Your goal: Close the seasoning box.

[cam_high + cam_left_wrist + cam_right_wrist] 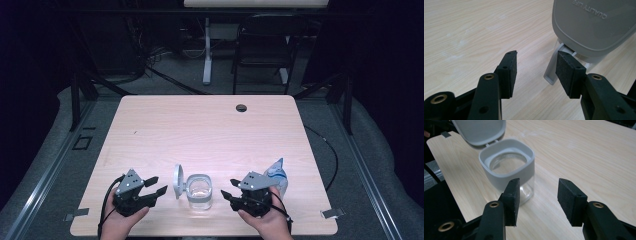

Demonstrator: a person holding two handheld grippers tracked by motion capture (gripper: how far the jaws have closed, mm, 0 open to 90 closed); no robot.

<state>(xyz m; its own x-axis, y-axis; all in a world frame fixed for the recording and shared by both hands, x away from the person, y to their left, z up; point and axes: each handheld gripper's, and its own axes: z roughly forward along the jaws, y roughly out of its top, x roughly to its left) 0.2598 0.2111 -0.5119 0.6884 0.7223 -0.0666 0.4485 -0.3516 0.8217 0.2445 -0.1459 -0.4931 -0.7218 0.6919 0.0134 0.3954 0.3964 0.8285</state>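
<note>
Both hands sit at the near edge of the counter (165, 125), one on each side of the jar (200, 192).

Jar: clear glass with a grey square collar round its mouth. It stands upright, near the front edge and roughly midway between my two tools. Its grey hinged lid (178, 181) is flipped open and stands up on the side facing my left hand. I cannot tell whether anything is inside; through the collar in the right gripper view I see bare glass.

Left tongs (156, 185): jaws apart, nothing between the pads. They point at the back of the open lid. In the left gripper view the lid's outer face, with raised lettering, looms just ahead, and one pad (570, 72) sits close by the hinge piece. I cannot say whether it touches.

Right tongs (229, 189): jaws standing well apart, nothing gripped. They point toward the jar from the other side. In the right gripper view the jar stands just beyond one pad (512, 197) and off to that side, not in the gap; bare wood shows between the pads.

Blue-and-white pouch (278, 175): it stands just behind my right hand (267, 217), partly hidden by the tool.
</note>
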